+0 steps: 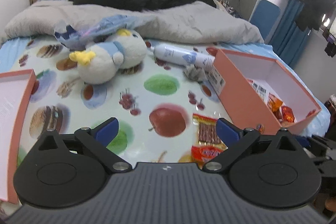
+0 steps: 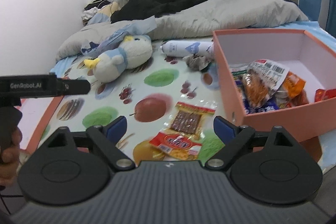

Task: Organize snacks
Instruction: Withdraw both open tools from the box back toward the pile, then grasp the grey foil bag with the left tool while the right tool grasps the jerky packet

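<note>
Two snack packets lie together on the fruit-print sheet: a clear one with brown strips (image 2: pixel 187 119) (image 1: pixel 208 133) and a red-and-yellow one (image 2: pixel 176 143) at its near end. My right gripper (image 2: pixel 170 127) hangs open just above them, blue pads on either side, touching neither. My left gripper (image 1: pixel 167 129) is open over a printed apple, its right pad beside the strip packet. The pink box (image 2: pixel 273 121) (image 1: pixel 241 98) stands open at the right with several snack packets (image 2: pixel 262 85) (image 1: pixel 279 108) inside.
The pink box lid (image 1: pixel 23 102) lies at the left edge. A plush penguin (image 1: pixel 109 62), a white spray can (image 1: pixel 182 55) and a crumpled wrapper (image 1: pixel 195 74) lie further back, then a grey duvet (image 1: pixel 189 22). A hand (image 2: pixel 8 148) holds the left tool's black body (image 2: pixel 42 85).
</note>
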### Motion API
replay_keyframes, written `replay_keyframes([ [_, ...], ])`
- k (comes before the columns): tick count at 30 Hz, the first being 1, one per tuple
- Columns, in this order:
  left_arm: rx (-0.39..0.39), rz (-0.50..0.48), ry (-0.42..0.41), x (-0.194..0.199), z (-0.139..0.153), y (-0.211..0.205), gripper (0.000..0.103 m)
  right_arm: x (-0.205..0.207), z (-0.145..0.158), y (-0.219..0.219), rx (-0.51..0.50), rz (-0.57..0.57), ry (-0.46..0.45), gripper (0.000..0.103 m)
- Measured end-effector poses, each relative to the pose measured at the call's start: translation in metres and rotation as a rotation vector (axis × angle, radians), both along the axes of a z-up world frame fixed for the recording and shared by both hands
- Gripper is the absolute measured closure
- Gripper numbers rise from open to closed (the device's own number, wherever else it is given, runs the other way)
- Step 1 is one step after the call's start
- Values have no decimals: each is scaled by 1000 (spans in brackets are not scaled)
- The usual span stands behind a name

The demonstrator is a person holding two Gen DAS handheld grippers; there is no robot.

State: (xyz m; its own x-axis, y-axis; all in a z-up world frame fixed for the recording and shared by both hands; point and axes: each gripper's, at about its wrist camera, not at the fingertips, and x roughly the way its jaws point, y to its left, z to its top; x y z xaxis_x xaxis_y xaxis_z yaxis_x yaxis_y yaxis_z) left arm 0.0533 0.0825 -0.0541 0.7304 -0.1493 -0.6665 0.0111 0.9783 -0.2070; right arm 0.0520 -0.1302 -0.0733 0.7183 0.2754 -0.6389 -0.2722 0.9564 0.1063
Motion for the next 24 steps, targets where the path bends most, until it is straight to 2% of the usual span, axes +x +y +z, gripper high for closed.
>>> replay_keyframes([
  [3, 2, 4, 16, 0, -8, 3, 2, 2, -4, 5, -9, -4, -4, 12],
  [7, -35, -5, 33, 8, -18, 8, 2, 6, -12, 11, -18, 6, 9, 12],
  [11, 2, -33, 56, 29, -30, 3, 2, 13, -27, 17, -53, -10, 26, 12],
  [20, 27, -96, 51, 96, -56, -2, 2, 45, -64, 33, -72, -68, 55, 12],
  [24, -9, -159, 48, 134, -65, -3, 2, 59, -78, 41, -112, -94, 34, 12],
])
